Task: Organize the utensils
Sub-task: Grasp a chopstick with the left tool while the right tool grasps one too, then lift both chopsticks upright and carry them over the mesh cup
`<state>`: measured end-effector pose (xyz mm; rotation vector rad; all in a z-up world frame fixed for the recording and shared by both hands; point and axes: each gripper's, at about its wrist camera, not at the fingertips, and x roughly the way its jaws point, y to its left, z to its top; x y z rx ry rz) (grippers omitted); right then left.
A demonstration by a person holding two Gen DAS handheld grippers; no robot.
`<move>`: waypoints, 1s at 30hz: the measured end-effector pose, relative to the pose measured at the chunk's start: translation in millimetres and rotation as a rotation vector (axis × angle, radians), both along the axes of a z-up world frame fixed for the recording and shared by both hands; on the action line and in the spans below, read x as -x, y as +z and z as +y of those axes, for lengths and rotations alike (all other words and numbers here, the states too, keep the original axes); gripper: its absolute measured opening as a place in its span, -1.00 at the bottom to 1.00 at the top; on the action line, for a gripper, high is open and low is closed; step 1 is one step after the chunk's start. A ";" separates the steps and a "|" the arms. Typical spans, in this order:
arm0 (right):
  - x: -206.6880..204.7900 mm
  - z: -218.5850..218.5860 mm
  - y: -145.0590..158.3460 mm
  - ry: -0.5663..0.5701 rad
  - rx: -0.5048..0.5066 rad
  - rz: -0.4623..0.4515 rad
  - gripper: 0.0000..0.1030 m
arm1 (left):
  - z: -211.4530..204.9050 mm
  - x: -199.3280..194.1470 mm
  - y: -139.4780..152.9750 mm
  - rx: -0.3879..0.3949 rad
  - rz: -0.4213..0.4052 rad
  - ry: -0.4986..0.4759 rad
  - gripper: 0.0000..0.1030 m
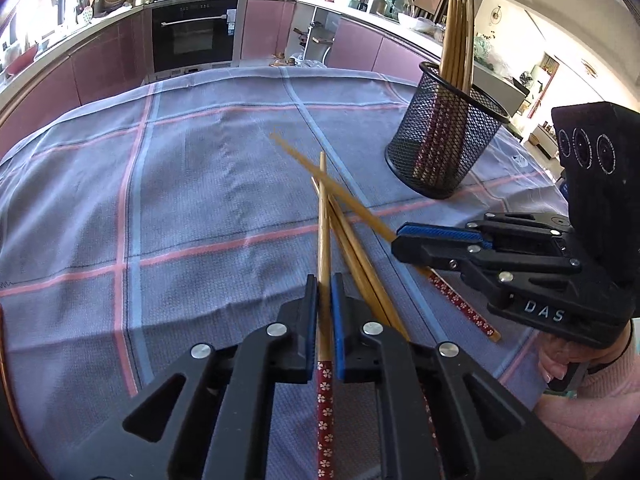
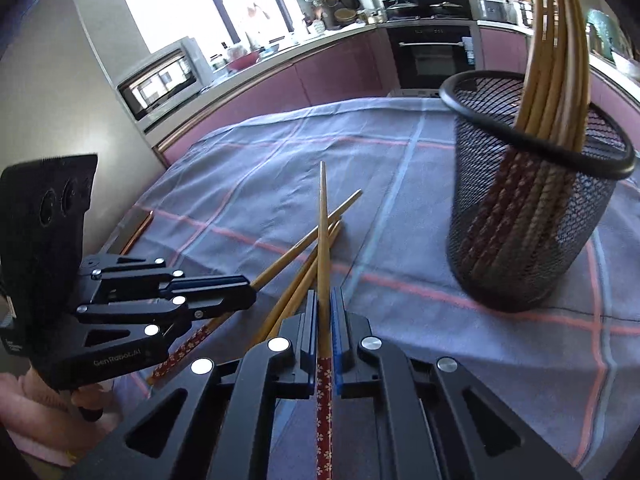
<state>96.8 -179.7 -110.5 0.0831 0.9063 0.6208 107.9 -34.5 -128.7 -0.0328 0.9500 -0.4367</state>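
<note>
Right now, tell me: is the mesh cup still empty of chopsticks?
No. In the right wrist view the black mesh cup already holds a bundle of chopsticks standing upright in it.

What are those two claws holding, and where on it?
Each holds one chopstick: left gripper and right gripper clamp the bare wood just above the red flowered handle.

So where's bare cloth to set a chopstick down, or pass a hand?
Free: the wide tablecloth stretch left of the loose chopsticks, out to the table's far edge. Crowded: the crossed chopsticks under the left gripper and right gripper, each shut on one, and the mesh holder to the right.
</note>
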 end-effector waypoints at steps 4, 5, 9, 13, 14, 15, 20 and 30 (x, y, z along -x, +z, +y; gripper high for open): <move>0.4 4.9 -0.6 0.014 0.016 0.004 -0.87 | -0.3 1.5 -1.4 -0.014 0.006 -0.013 -0.85; -0.1 5.9 -0.2 0.013 0.026 -0.001 -0.84 | -0.9 0.5 -1.9 -0.017 0.010 -0.019 -0.85; -4.2 15.9 -0.2 0.019 0.057 -0.007 -0.84 | -3.8 -4.6 -3.1 -0.031 0.013 -0.037 -0.79; -12.3 19.8 -3.4 0.031 0.078 -0.006 -0.83 | -6.9 -11.5 -2.7 -0.039 0.012 -0.060 -0.74; -14.0 20.1 -3.3 0.034 0.080 -0.008 -0.83 | -7.4 -13.6 -2.6 -0.038 0.014 -0.063 -0.74; -15.7 20.5 -3.5 0.035 0.081 -0.008 -0.83 | -8.2 -16.0 -2.5 -0.038 0.015 -0.067 -0.74; -16.6 19.1 -2.8 0.036 0.076 -0.021 -0.89 | -11.0 -23.8 -2.8 -0.038 0.015 -0.044 -0.84; -1.0 -4.2 22.9 0.006 -0.002 -0.093 -0.89 | -5.5 -16.5 15.3 0.012 -0.016 -0.036 -0.85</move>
